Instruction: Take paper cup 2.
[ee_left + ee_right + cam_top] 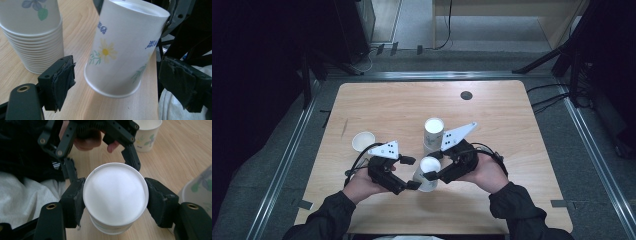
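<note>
A white paper cup with a flower print hangs tilted just above the table's front middle. My right gripper is shut on it, and in the right gripper view both pads press the sides just under the cup's rim. My left gripper faces it from the left and stands open. In the left gripper view the cup sits between the jaws with a gap to each pad. A stack of like cups stands just behind, and the stack is upright.
A single upright cup stands left of the stack, near my left hand. A round dark grommet sits at the table's far edge. The wooden table ends close to the person's dark sleeves at the front.
</note>
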